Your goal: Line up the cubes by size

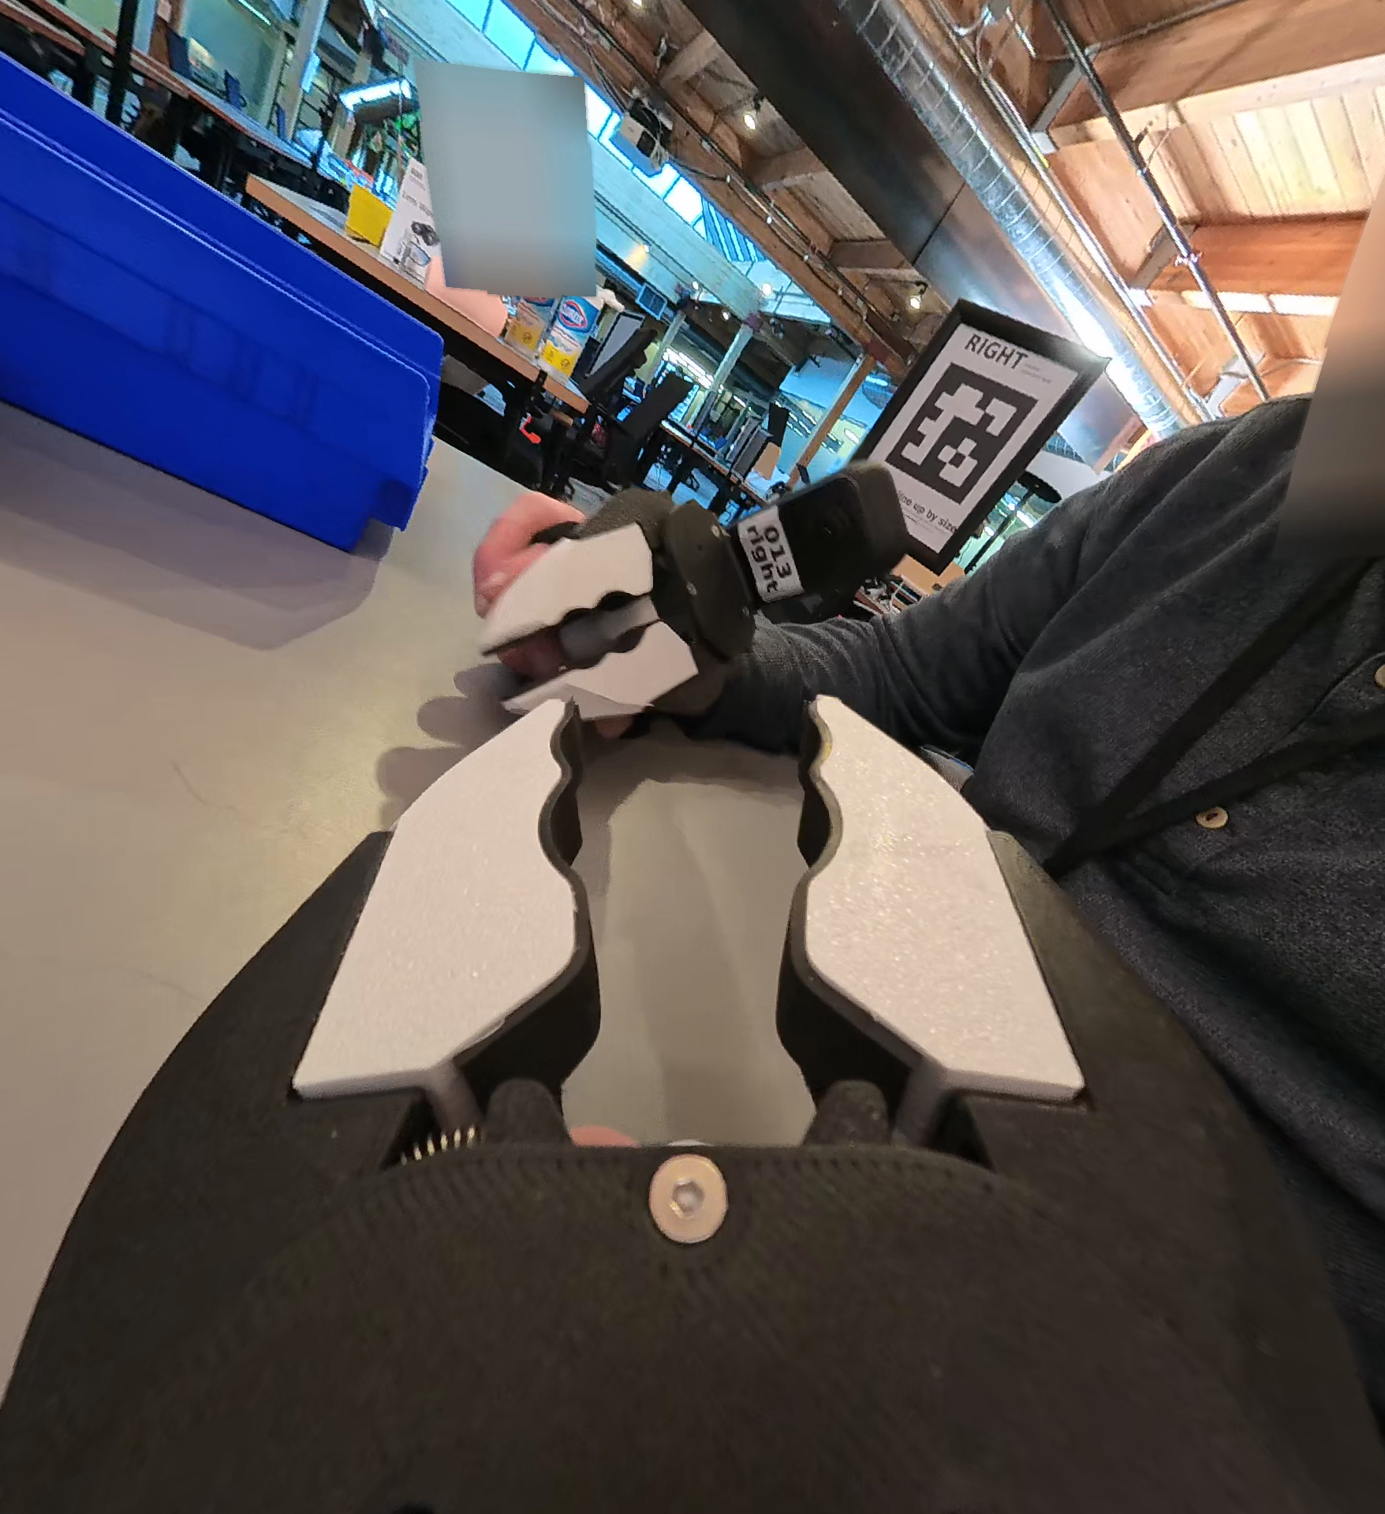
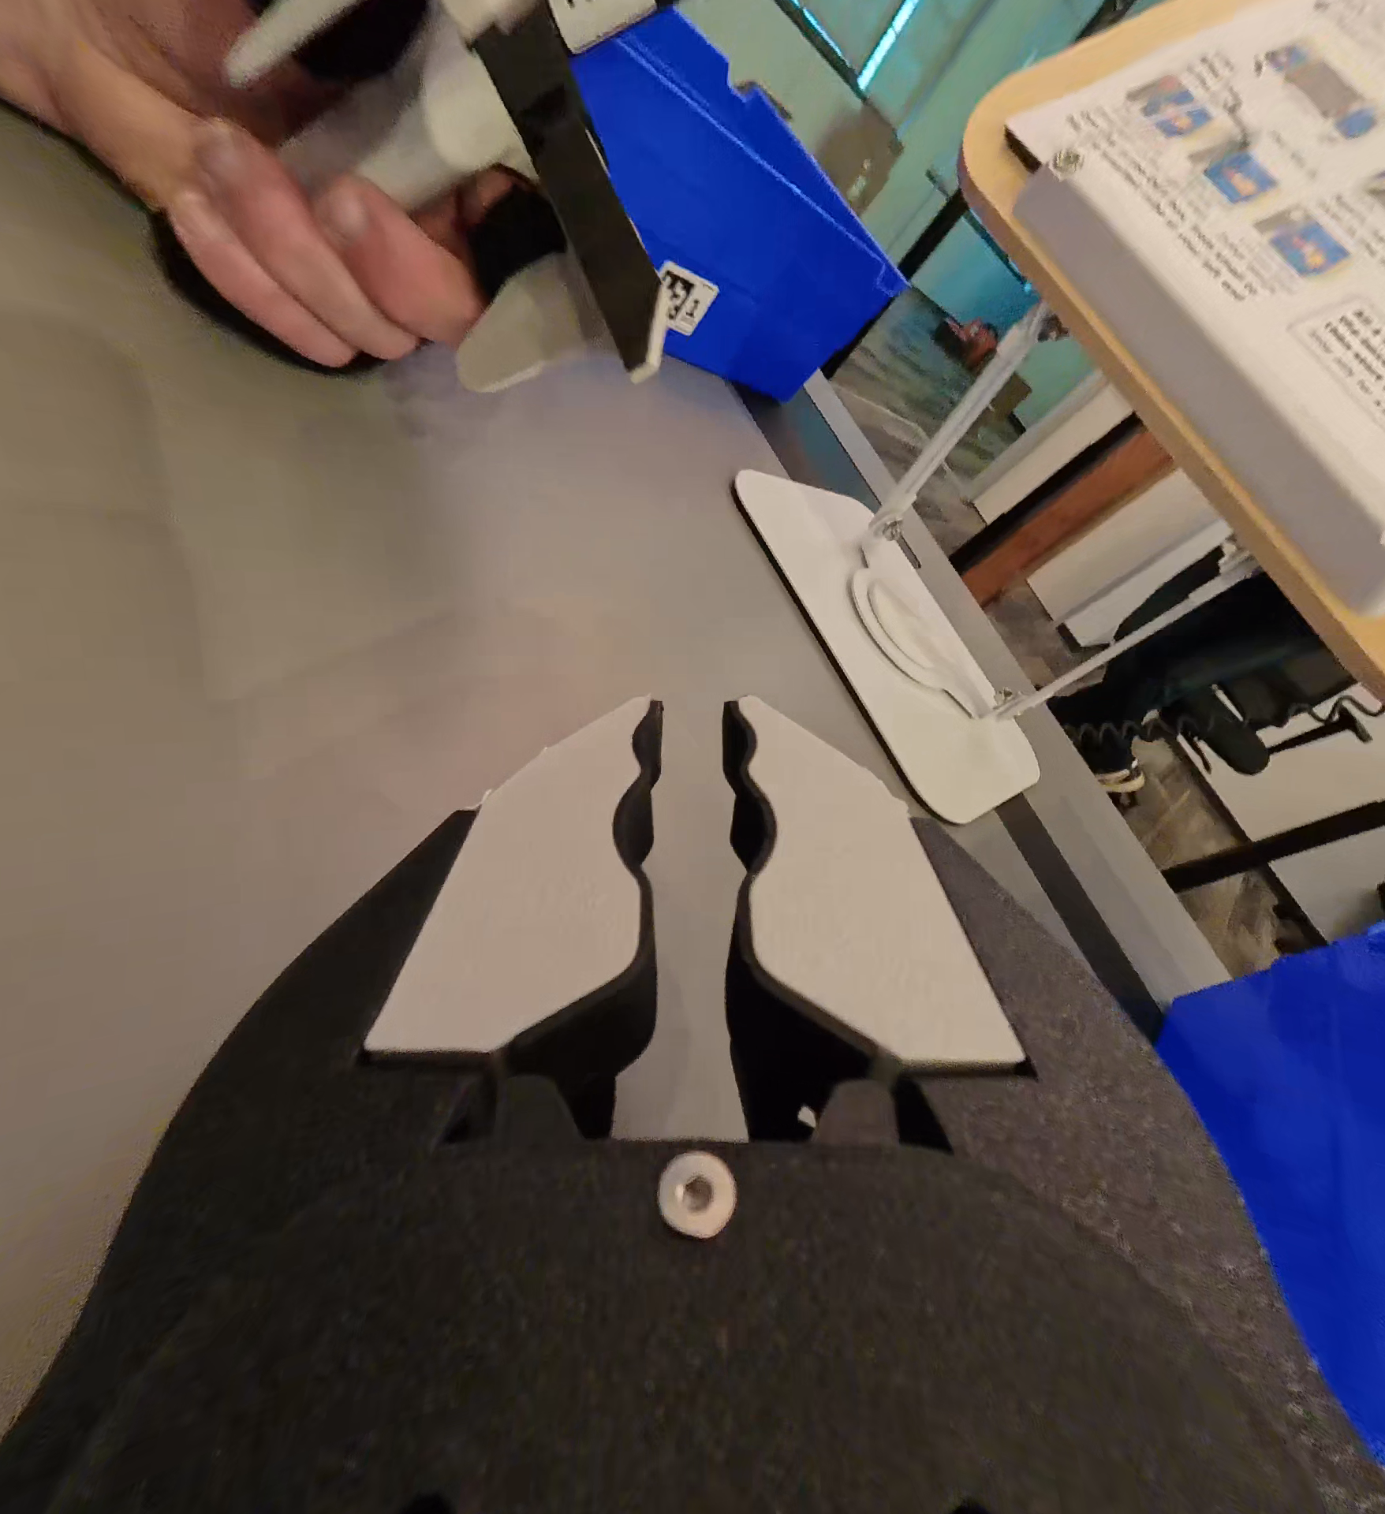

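Both tongs [image 1: 693, 721] [image 2: 691, 713] apart, empty.

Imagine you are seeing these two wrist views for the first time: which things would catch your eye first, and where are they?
The big blue bins stand out most, at the far edge of the grey table. Next comes each view's own claw: the left claw low in the foreground, spread with nothing between its fingers, and the right claw nearly closed over bare table. No cubes show in either view; a white stand base sits at the table's edge.
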Action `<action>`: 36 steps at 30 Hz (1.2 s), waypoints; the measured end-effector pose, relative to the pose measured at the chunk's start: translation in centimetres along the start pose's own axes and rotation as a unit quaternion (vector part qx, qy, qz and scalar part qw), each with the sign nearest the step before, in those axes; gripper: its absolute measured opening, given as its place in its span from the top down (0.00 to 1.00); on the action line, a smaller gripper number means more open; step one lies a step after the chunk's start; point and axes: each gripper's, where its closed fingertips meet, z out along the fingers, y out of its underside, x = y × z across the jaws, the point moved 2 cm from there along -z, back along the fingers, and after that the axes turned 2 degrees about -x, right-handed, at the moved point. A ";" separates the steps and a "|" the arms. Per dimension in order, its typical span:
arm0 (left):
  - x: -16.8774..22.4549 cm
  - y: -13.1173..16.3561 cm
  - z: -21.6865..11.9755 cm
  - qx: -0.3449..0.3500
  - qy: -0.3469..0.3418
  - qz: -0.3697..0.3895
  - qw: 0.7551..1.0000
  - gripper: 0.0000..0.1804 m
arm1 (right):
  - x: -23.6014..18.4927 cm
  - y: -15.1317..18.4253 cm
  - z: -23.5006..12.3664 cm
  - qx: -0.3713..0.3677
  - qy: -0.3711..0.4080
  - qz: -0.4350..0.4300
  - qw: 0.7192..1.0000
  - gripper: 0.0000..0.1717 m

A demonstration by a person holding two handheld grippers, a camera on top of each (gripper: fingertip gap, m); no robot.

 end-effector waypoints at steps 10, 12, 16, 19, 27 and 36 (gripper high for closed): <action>-0.1 0.1 0.1 -0.004 -0.006 0.004 1.000 0.78 | 1.4 0.9 -1.2 -0.001 0.016 0.022 1.000 1.00; -0.1 0.1 0.1 -0.004 -0.005 0.003 1.000 0.80 | 1.4 1.0 -1.3 -0.002 0.015 0.018 1.000 1.00; 0.0 0.1 0.0 -0.003 -0.003 0.004 1.000 0.84 | 1.3 1.0 -1.3 -0.004 0.016 0.011 1.000 1.00; 0.0 0.1 0.1 -0.005 -0.004 0.007 1.000 0.90 | 1.1 0.8 -1.4 -0.001 0.013 0.002 1.000 0.99; -0.1 0.1 0.3 -0.009 -0.011 0.017 1.000 0.92 | 1.7 0.8 -1.8 0.010 0.030 -0.003 0.999 0.93; 0.0 1.0 1.1 -0.040 -0.070 0.080 0.994 0.77 | 4.4 0.5 -3.2 0.025 0.112 -0.016 0.993 0.81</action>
